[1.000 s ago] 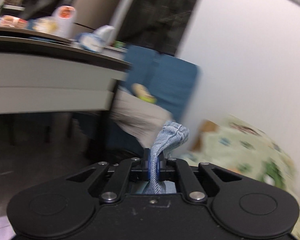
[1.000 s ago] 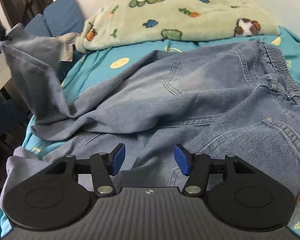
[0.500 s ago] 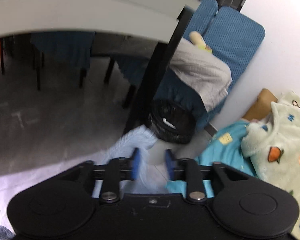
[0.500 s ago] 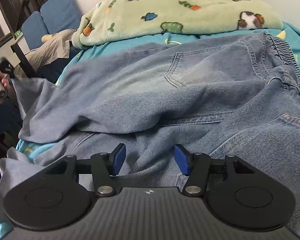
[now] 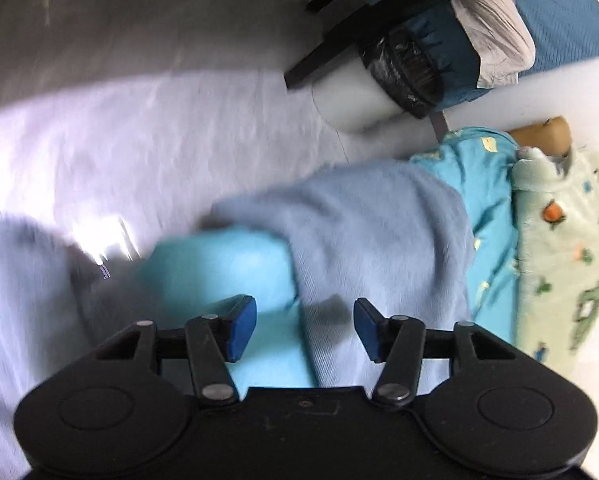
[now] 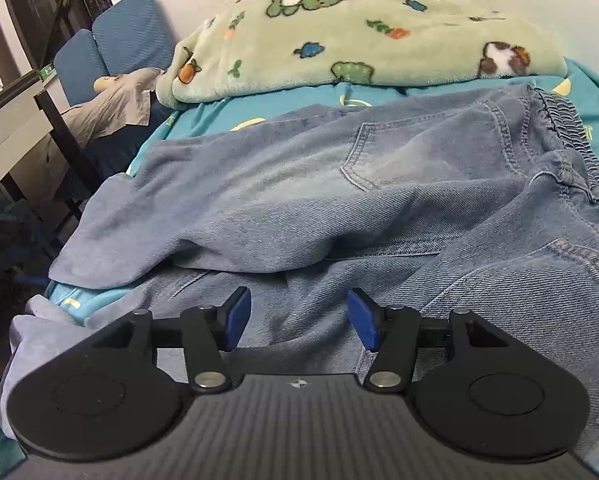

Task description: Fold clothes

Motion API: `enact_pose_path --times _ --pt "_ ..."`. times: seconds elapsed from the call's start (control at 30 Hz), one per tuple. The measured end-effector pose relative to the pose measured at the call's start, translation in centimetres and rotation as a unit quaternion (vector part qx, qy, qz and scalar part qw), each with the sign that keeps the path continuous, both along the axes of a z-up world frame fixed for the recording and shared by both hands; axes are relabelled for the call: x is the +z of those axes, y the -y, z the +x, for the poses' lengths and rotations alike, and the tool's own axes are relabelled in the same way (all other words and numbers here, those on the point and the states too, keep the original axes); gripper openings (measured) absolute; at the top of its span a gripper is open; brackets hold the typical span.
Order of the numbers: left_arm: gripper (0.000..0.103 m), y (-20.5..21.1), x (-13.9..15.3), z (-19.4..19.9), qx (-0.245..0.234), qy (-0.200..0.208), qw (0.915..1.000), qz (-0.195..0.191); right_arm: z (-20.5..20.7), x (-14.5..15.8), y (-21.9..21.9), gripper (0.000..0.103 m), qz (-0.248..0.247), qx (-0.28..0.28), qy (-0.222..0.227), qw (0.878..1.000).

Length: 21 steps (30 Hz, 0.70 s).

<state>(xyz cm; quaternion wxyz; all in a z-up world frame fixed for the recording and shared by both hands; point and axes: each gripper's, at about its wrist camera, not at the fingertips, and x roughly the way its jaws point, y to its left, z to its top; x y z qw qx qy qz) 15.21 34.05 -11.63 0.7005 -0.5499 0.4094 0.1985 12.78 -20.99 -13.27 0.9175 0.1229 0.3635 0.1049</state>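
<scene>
1. The jeans (image 6: 379, 184) lie spread across the blue bedsheet (image 6: 203, 120), waistband toward 2 o'clock in the right wrist view.
2. The right gripper (image 6: 299, 316) hovers over the denim, jaws apart, gripping nothing.
3. The left gripper (image 5: 305, 326) has its jaws opening; a trouser leg (image 5: 363, 240) lies beneath them, unpinched.
4. A green blanket (image 6: 379, 28) sits at 12 o'clock, beyond the jeans.
5. A bin (image 5: 379, 80) stands on the floor at 1 o'clock in the left wrist view.
</scene>
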Motion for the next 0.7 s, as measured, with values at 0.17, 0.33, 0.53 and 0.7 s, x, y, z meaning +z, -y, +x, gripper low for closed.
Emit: enact_pose_path --times 0.17,0.33,0.53,0.7 --pt "0.049 0.5 -0.8 0.2 -0.022 0.044 0.9987 -0.010 0.1 0.0 -0.4 0.058 -0.002 0.010 0.002 1.000" --pt "0.031 0.3 -1.9 3.7 -0.021 0.081 0.9965 0.002 0.6 -0.4 -0.6 0.058 0.004 0.017 -0.007 1.000" --pt "0.007 2.0 0.5 4.0 0.005 0.116 0.9906 0.072 1.0 -1.1 -0.8 0.058 0.001 0.009 -0.012 1.000" --pt "0.003 2.4 6.1 1.0 -0.003 0.164 0.9797 0.115 0.9 -1.1 -0.8 0.058 -0.005 0.009 -0.013 1.000"
